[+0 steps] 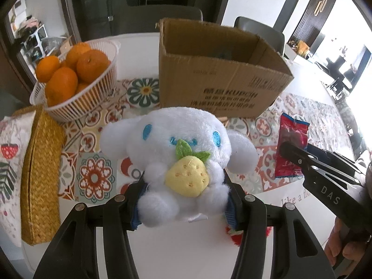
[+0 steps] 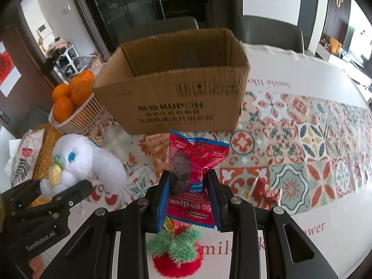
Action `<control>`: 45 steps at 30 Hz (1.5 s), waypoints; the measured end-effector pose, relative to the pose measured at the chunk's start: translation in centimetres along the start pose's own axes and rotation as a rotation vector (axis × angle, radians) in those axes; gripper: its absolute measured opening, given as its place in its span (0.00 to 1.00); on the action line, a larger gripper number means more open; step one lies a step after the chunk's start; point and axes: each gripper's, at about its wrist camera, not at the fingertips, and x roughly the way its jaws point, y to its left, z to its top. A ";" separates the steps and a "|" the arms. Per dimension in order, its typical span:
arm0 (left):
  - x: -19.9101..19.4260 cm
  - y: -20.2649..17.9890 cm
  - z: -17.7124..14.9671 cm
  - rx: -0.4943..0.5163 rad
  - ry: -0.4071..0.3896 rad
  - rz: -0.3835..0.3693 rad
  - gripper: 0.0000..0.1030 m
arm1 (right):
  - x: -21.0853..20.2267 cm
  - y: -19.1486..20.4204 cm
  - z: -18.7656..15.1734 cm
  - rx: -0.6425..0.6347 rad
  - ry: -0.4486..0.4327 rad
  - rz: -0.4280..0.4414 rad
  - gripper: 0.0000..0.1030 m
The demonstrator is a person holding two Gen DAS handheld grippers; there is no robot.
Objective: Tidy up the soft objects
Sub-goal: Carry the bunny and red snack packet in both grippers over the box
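Note:
My left gripper (image 1: 186,200) is shut on a white plush dog (image 1: 183,139) that hugs a yellow strawberry, held above the table in front of the open cardboard box (image 1: 216,86). The plush also shows in the right wrist view (image 2: 79,160). My right gripper (image 2: 189,197) is shut on a red snack packet (image 2: 193,162), held upright before the same box (image 2: 172,97). The packet shows at the right of the left wrist view (image 1: 290,148). A red and green fuzzy plush strawberry (image 2: 176,253) lies on the table under my right gripper.
A white basket of oranges (image 1: 76,79) stands left of the box. A woven straw case (image 1: 39,174) and a printed cloth (image 1: 9,162) lie at the left edge. A small red paper crane (image 2: 267,190) lies on the patterned tablecloth (image 2: 313,144). Chairs stand behind the table.

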 end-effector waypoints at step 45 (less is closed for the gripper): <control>-5.8 -2.9 10.6 0.113 -0.219 0.026 0.53 | -4.5 -0.2 11.1 -0.063 -0.167 0.029 0.31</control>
